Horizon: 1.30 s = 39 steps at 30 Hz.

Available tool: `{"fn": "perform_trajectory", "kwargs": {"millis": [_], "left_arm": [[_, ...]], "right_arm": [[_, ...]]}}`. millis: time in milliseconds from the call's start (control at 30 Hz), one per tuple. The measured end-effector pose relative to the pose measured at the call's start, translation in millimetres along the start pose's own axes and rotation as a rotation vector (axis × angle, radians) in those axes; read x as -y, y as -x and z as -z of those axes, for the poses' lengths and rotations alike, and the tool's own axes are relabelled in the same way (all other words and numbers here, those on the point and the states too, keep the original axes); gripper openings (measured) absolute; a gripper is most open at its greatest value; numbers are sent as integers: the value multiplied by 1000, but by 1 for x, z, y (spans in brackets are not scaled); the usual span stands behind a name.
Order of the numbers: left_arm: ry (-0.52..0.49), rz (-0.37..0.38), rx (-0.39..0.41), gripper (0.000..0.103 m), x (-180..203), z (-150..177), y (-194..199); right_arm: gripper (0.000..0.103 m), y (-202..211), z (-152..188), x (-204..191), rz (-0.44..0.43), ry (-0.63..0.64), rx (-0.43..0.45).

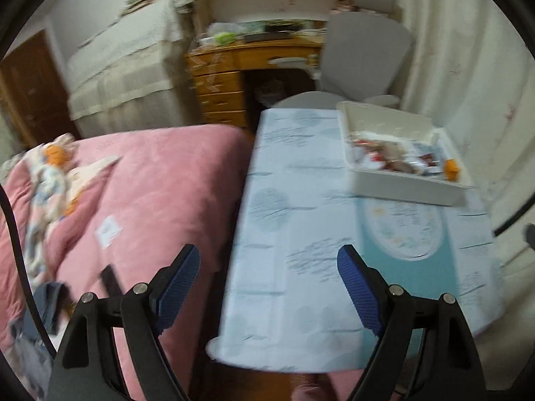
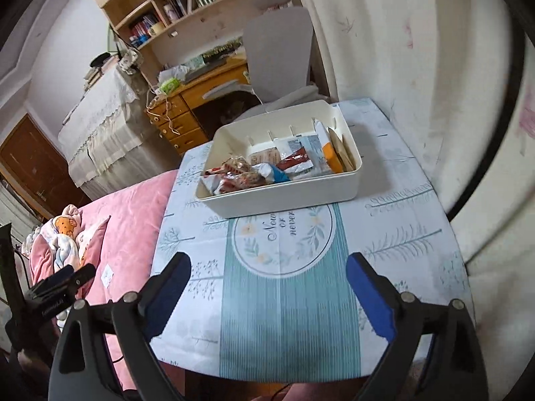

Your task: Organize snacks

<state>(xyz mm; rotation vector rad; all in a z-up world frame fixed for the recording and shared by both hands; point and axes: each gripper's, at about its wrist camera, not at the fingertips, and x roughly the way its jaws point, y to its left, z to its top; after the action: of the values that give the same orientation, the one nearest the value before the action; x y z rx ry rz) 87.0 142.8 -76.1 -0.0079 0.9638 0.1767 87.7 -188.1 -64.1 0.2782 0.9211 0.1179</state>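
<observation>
Seemingly done: snacks lie heaped in the white bin at the table's far end (light, crinkly, slippery packets, best pinched at a flat edge), while left gripper and right gripper fingers stand wide, empty.

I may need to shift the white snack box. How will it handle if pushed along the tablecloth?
The white snack box looks rigid, with a broad flat base, so tipping seems unlikely. It holds only small packets, so it is probably light. The tablecloth might bunch.
</observation>
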Motion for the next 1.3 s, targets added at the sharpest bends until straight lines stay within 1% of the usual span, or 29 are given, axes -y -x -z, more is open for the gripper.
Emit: {"fn": "perform_trajectory", "kwargs": {"millis": [133, 200, 267, 333, 400, 500, 567, 633, 733, 867, 933, 1000, 1100, 1167, 1233, 1300], "left_arm": [[77, -40, 4, 83, -26, 16, 13], [103, -45, 1, 84, -27, 22, 23], [129, -26, -17, 86, -17, 27, 35], [151, 42, -22, 88, 2, 29, 47], [133, 98, -14, 88, 29, 27, 58], [59, 130, 23, 88, 76, 15, 73], [19, 164, 33, 88, 108, 4, 81], [-2, 194, 39, 88, 134, -8, 89], [-9, 203, 55, 89, 169, -23, 96], [11, 187, 46, 89, 194, -34, 101], [9, 180, 52, 89, 202, -35, 105], [-2, 161, 57, 89, 211, -34, 106], [-15, 142, 67, 90, 222, -25, 106], [-38, 116, 74, 91, 228, -19, 108], [-60, 89, 76, 95, 233, -14, 110], [-63, 68, 82, 98, 234, -13, 114]], "right_arm": [[95, 18, 21, -14, -8, 54, 27], [95, 24, 27, -19, 10, 104, 25], [96, 29, 30, -22, 22, 146, 8], [96, 33, 28, -21, 9, 159, -8], [97, 40, 23, -18, -11, 175, -13], [97, 48, 13, -13, -17, 204, -14], [97, 55, 3, -8, -14, 235, -9], [98, 63, -6, 0, 5, 254, 4], [98, 69, -18, 12, 16, 267, -7], [99, 81, -32, 29, 10, 265, -12], [99, 85, -36, 36, 23, 256, -21], [99, 90, -39, 43, 11, 238, -21], [99, 94, -36, 50, 18, 204, -12], [99, 92, -31, 54, 23, 191, -19], [99, 89, -27, 58, 22, 179, -23], [99, 88, -25, 60, 26, 172, -28]]}}
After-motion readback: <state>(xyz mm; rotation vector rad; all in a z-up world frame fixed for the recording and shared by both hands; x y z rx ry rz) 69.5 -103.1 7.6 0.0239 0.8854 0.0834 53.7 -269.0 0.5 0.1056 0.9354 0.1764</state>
